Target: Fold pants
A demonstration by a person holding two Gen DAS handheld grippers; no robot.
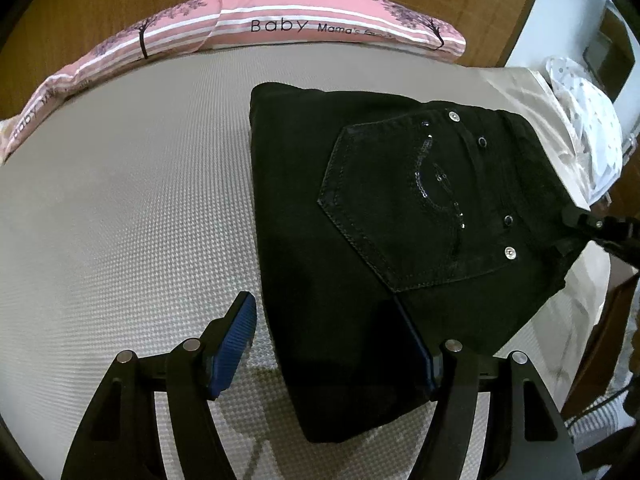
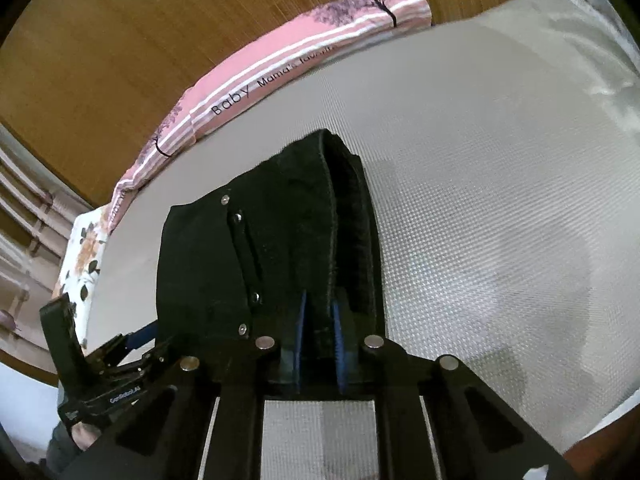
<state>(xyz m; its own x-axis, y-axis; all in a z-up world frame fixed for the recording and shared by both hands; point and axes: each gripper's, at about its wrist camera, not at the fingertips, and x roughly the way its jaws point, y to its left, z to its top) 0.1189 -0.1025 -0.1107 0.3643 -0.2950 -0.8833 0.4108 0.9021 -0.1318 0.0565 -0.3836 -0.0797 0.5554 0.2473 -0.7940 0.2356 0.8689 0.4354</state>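
On the bed (image 1: 120, 200), my right gripper (image 2: 320, 336) pinches the folded black pants (image 1: 380, 220) (pocket up); my left gripper (image 1: 328, 344) straddles them, wide.

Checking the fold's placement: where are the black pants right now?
The folded black pants lie on the grey textured mat, right of centre in the left wrist view, below the pink pillow.

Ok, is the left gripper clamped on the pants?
No, the left gripper is open, its blue pads either side of the pants' edge.

One pair of black pants (image 1: 360, 208), two grippers, one pink pillow (image 1: 280, 24), one mattress (image 1: 120, 200)
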